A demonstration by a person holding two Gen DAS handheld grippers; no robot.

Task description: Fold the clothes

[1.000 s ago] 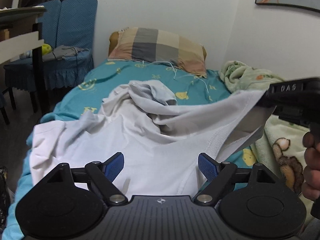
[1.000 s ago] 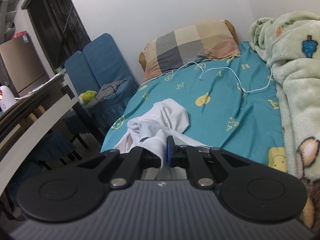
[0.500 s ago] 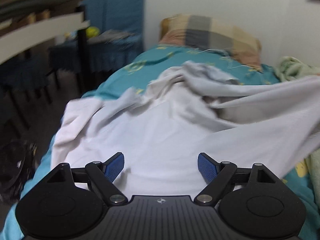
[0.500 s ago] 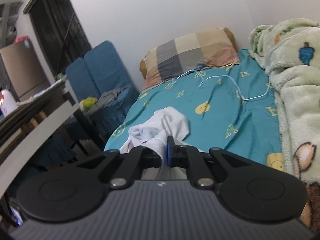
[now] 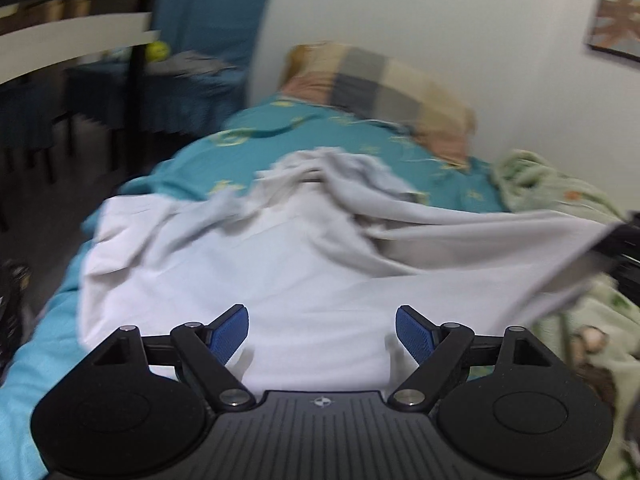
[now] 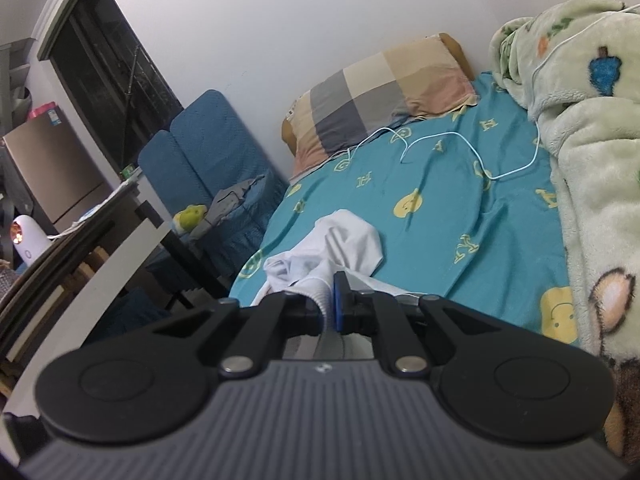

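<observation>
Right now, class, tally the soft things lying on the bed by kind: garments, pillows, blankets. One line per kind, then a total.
White garments: 1, the white top, its edge pinched in the right gripper
Pillows: 1, the checked pillow
Blankets: 1, the green fleece blanket
Total: 3

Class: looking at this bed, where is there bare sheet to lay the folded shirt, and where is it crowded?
Bare sheet lies between the pillow, the blanket and the shirt, crossed only by a thin cable near the pillow. The bed's near end is crowded: the shirt spreads across it, one edge pinched in the right tongs.
</observation>
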